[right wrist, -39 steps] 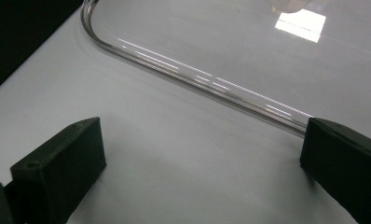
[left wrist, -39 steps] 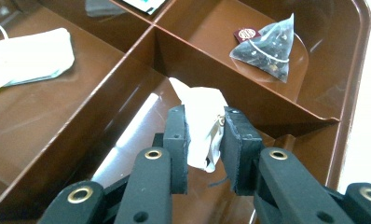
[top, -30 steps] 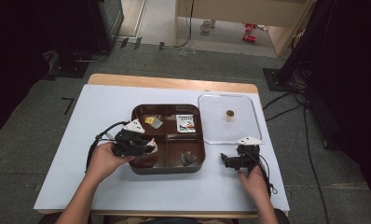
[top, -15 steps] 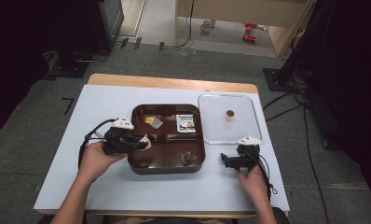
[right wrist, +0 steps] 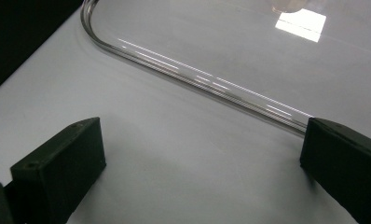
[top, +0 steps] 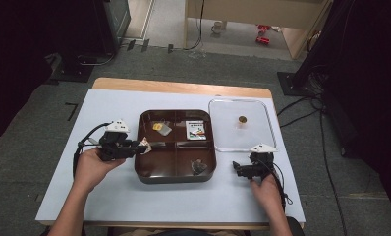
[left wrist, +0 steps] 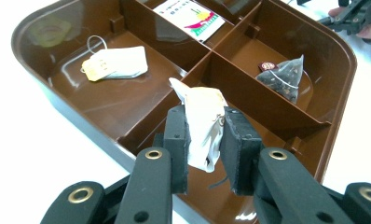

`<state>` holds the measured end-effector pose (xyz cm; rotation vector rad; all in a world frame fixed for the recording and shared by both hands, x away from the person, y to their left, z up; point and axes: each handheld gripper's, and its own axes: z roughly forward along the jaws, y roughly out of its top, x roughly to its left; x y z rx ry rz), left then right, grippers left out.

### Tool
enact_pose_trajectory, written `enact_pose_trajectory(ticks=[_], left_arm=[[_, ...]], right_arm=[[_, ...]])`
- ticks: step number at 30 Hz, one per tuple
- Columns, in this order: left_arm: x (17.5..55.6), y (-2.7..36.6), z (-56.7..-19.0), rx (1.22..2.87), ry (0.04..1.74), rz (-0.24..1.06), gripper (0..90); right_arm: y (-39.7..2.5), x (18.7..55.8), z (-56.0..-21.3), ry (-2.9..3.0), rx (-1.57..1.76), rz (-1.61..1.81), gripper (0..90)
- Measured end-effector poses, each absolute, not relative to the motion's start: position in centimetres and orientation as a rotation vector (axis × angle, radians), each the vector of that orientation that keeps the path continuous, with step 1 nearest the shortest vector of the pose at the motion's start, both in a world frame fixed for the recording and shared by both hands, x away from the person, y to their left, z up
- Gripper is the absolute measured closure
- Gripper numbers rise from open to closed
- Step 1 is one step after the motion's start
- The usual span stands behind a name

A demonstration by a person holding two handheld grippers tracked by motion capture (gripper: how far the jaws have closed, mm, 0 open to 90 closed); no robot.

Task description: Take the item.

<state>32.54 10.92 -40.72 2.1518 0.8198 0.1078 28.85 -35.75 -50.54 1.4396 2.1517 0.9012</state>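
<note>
open tabletop [top: 110, 196] around tray [top: 176, 177]

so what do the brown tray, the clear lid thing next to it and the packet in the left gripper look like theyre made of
Brown tray: likely moulded plastic, glossy; its walls and dividers catch reflections. Clear lid: probably transparent plastic rather than glass, smooth, with bright glints along its rounded rim and the table visible through it. Packet pinched in the left gripper: seemingly thin white paper, matte, creased and crumpled.
</note>
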Motion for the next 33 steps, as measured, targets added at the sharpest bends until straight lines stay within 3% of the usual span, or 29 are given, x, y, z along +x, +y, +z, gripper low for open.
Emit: enact_pose_trajectory(ticks=[33], left_arm=[[35.2, 17.3, -42.8, 2.083, 1.053, 0.216, 73.8]], right_arm=[[-35.7, 28.8, -50.5, 2.151, 1.439, 0.902, 0.0]])
